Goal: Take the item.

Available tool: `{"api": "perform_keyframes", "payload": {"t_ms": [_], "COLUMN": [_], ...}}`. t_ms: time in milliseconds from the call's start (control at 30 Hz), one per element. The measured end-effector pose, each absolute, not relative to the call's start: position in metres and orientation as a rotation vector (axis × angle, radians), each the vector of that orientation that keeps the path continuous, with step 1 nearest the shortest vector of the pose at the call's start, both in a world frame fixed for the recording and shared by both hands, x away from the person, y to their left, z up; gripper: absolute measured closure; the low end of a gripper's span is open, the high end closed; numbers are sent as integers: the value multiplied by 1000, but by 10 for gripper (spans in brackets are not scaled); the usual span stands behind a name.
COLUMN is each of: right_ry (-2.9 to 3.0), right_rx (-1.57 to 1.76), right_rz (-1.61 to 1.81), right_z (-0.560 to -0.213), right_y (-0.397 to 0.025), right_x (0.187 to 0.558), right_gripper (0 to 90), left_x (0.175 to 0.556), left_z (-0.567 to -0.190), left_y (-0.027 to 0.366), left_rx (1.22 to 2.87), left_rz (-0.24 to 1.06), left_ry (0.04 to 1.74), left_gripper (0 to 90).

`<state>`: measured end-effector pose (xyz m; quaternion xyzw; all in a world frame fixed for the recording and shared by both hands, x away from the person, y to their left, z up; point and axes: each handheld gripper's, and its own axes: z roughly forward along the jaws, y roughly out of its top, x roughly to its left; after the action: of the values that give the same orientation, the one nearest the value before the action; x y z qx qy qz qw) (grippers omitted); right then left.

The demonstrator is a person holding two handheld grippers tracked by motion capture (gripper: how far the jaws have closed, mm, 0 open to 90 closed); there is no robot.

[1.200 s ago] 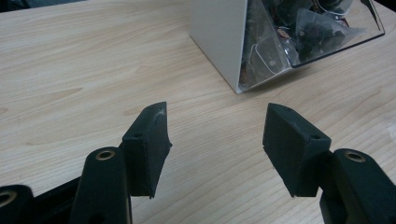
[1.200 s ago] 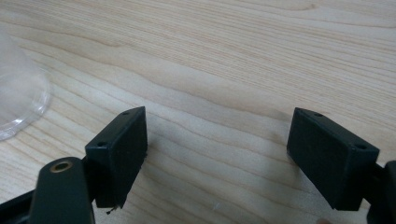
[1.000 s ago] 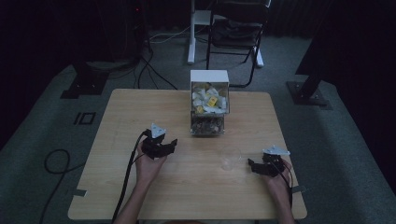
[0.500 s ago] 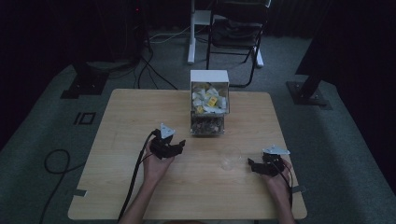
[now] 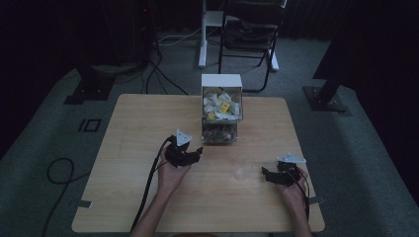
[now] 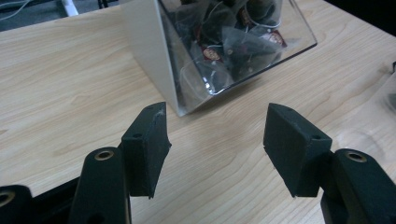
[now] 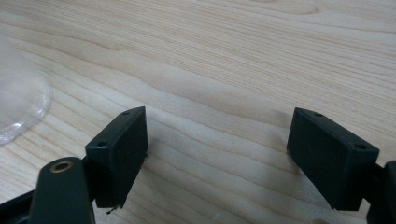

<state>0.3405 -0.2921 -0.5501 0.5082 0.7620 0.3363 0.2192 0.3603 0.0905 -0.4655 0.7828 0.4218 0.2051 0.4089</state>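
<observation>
Wooden table (image 5: 148, 197) in a dim room, seen from the person's side. Nearest the lower edge, the right gripper (image 5: 269, 175) rests low over the bare wood at the right, jaws spread wide with nothing between them; the right gripper view shows the grain between them and the rim of a clear plastic cup (image 7: 18, 102) at far left. That cup (image 5: 244, 167) stands just left of this gripper. Farther in, the left gripper (image 5: 195, 154) is held near the table's middle, jaws likewise wide apart and empty, pointing toward a clear-fronted dispenser box (image 5: 220, 111) of tea bags (image 6: 233, 44). Beyond the table stand a chair (image 5: 249, 34) and floor cables (image 5: 59, 170).
</observation>
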Motion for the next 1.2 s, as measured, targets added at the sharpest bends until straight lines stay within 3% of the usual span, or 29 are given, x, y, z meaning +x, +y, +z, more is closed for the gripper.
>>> {"api": "perform_keyframes", "payload": {"t_ms": [1200], "right_ry": [2117], "right_rx": [1398], "right_rz": [935], "right_z": [-550], "right_y": [-290], "right_x": [343], "right_gripper": [200], "left_x": [376], "left_z": [-476], "left_y": [48], "left_rx": [2007], "left_rz": [535], "left_ry": [974], "left_gripper": [390]}}
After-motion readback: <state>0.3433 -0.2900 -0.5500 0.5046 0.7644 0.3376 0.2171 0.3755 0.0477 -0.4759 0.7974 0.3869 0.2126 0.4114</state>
